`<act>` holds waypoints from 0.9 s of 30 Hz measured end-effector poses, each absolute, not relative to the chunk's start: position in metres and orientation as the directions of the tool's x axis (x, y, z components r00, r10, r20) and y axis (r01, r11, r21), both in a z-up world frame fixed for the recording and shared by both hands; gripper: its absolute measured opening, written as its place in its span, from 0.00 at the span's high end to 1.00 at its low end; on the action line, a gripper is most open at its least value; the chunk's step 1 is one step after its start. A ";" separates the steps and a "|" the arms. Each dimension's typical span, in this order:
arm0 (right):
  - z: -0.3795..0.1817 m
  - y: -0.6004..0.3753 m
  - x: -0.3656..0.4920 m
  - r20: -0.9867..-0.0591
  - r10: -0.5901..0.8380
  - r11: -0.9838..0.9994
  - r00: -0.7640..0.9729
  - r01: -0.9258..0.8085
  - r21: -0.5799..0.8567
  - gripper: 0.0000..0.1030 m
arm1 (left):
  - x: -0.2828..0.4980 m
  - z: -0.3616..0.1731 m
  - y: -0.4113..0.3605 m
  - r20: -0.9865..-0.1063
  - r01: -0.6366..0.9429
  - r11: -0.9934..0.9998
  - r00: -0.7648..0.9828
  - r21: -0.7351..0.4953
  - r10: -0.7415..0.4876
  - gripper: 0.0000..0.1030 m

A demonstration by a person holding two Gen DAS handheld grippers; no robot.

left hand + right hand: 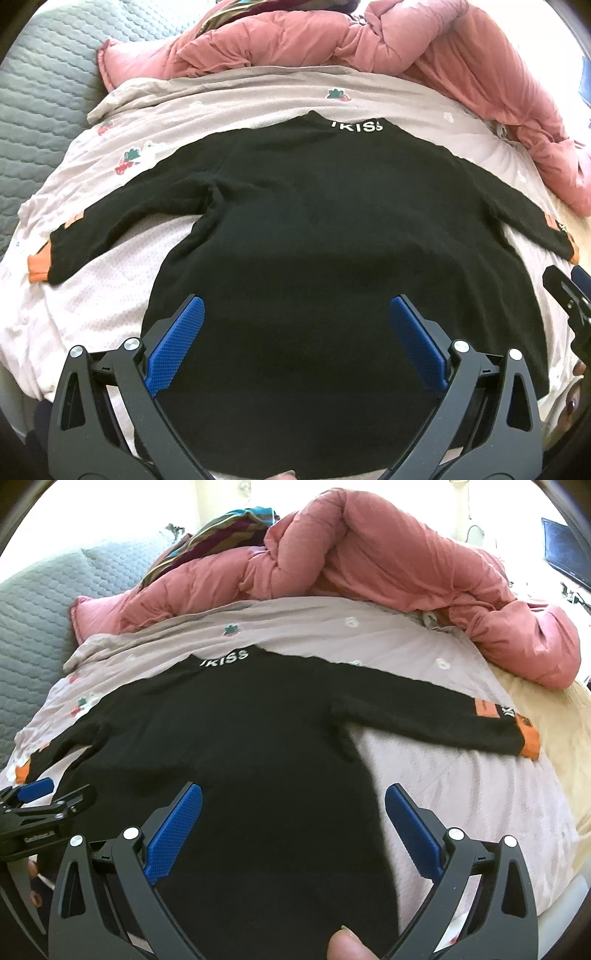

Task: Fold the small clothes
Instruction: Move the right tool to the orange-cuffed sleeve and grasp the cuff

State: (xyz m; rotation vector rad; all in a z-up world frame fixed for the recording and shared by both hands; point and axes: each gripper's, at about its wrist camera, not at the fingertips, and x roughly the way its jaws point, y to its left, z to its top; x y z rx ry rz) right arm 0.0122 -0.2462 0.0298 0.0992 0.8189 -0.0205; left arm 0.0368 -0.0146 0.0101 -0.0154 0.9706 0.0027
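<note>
Garment: black sweater (314,221), long-sleeved, orange cuffs, white lettering at the collar.
Position: spread flat, sleeves out, centre of frame on the floral sheet (236,96) over the bed.
Left gripper (297,341): jaws wide apart, empty, above the hem.
Right gripper (293,829): jaws wide apart, empty.
Background: pink duvet (388,550), upper frame.

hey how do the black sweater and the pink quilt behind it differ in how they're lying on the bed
The black sweater is spread flat with both sleeves stretched out sideways; the pink quilt is bunched into a puffy, twisted heap. The sweater lies near both open claws, left claw and right claw, while the quilt sits at the far side. The sweater has orange cuffs and white lettering at the collar; the quilt is plain. Both rest on the bed.
</note>
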 end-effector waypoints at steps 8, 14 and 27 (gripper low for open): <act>0.034 -0.272 0.030 -0.719 -0.003 0.994 0.695 0.081 0.073 0.04 | 0.056 0.016 -0.023 -0.821 -0.007 1.000 0.570 -0.019 -0.012 0.08; 0.031 -0.294 0.042 -0.718 -0.039 0.991 0.695 0.121 0.063 0.04 | 0.073 0.017 -0.028 -0.823 -0.006 1.000 0.568 -0.025 -0.017 0.08; 0.011 -0.386 0.069 -0.748 -0.173 0.946 0.641 0.319 0.054 0.04 | 0.117 0.016 -0.054 -0.827 0.010 1.000 0.562 -0.019 -0.021 0.08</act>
